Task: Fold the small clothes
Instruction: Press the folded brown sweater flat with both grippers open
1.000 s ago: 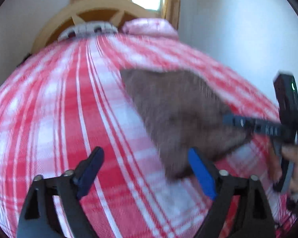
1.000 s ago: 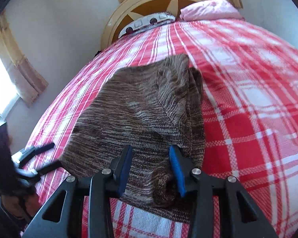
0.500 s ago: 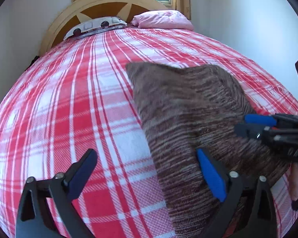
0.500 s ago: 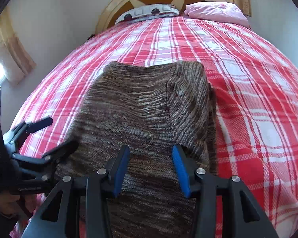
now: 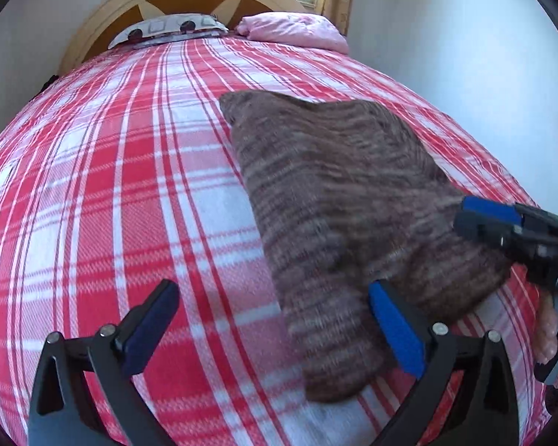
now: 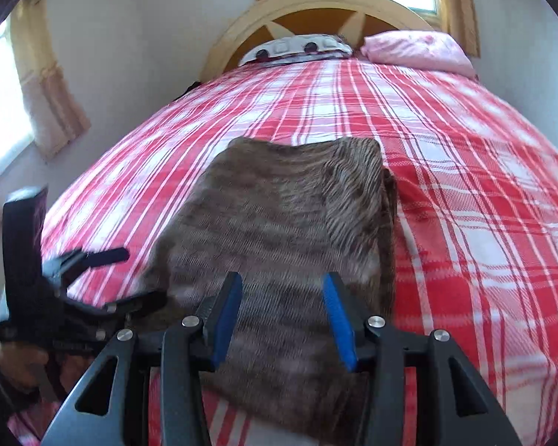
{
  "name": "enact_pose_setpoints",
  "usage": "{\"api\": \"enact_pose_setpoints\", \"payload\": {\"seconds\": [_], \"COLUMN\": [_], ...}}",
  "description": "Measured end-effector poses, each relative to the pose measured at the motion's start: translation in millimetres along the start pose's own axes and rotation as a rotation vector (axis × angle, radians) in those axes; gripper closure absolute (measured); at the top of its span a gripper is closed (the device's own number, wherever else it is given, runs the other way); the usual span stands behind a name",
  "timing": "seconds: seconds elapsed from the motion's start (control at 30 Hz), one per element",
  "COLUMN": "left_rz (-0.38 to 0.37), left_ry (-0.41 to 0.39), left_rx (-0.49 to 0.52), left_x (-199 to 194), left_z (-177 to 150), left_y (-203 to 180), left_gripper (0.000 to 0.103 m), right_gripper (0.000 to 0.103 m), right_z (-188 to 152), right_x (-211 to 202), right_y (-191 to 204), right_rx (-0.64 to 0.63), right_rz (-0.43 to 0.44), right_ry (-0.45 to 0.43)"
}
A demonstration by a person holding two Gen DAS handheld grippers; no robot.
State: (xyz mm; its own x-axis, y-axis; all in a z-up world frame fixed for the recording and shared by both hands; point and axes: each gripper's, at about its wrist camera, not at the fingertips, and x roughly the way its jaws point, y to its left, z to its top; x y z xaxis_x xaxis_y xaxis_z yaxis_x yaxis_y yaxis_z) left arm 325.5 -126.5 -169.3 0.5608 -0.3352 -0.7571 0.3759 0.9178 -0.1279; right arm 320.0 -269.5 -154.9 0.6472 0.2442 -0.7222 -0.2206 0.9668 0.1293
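Sweater (image 6: 279,230) folded flap visible only in R view; L view blurred.

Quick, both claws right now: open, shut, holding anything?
Left claw: wide open, holding nothing, at the brown knit garment's edge.
Right claw: partly open above the garment, gripping nothing.
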Motion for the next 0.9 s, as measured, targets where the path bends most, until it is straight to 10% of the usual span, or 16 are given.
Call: {"api": "enact_pose_setpoints", "payload": {"seconds": [0.63,0.9], "left_rz": [0.003,-0.011], "left_ry": [0.077,-0.017], "left_rx": [0.074,0.008], "left_x": [-1,-16], "left_z": [-9,5], "left_y": [-10,4], "left_gripper": [0.000,0.000], "right_gripper": [0.056,0.051], "right_z": [-37,-32], "right_x": [-18,-44], "right_y": [-9,-55], "right_rx": [-0.112,0.031], "right_rz": [-0.026,0.056], "right_ry": [0.051,-0.044]}}
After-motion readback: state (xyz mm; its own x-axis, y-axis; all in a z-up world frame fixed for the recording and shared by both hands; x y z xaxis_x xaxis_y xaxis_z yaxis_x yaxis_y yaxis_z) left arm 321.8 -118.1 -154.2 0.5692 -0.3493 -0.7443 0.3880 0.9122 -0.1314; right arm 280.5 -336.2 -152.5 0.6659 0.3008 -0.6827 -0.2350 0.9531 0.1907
